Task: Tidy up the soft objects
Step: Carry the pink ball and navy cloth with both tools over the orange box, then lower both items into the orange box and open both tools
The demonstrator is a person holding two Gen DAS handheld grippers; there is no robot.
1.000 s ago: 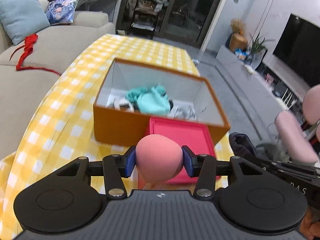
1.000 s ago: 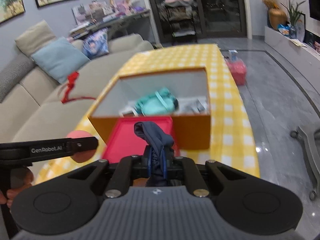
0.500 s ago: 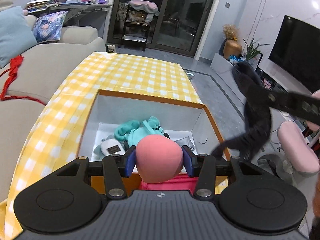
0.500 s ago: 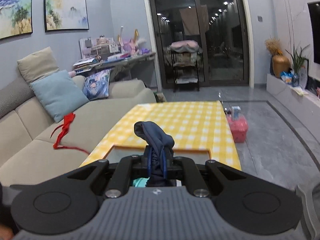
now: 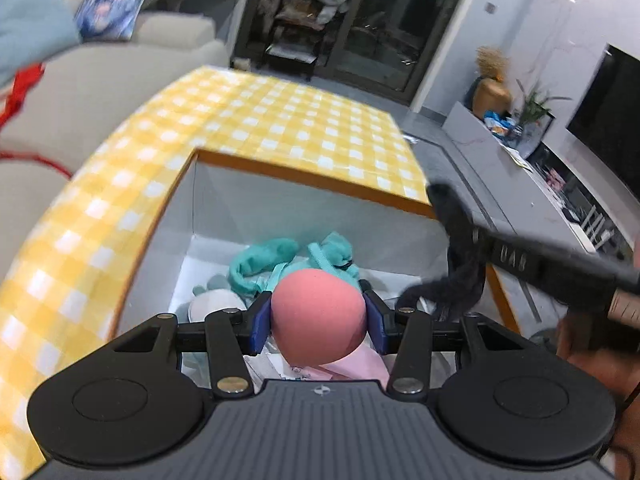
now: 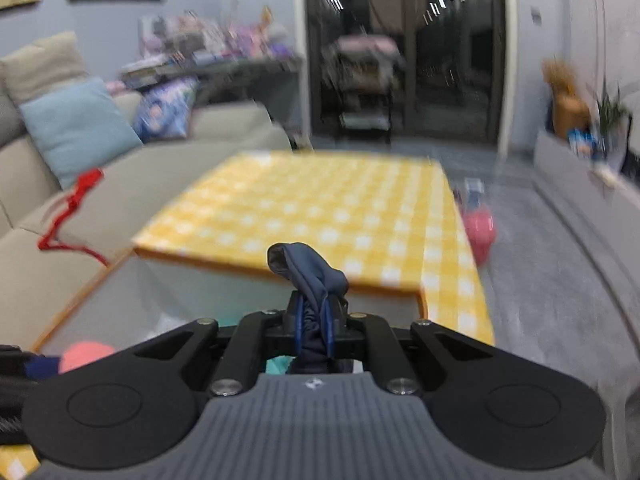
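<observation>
Orange box [image 5: 308, 168] holds teal cloth [image 5: 280, 258].

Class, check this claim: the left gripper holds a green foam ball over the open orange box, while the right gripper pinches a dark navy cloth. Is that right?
Not quite. The foam ball in the left gripper is pink, as the left wrist view shows. The rest stands: it is over the open orange box, and the right gripper pinches the dark navy cloth.

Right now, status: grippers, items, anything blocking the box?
Left gripper shut on pink ball, over orange box. Right gripper shut on dark blue cloth. Teal cloth inside; no obstruction visible.
</observation>
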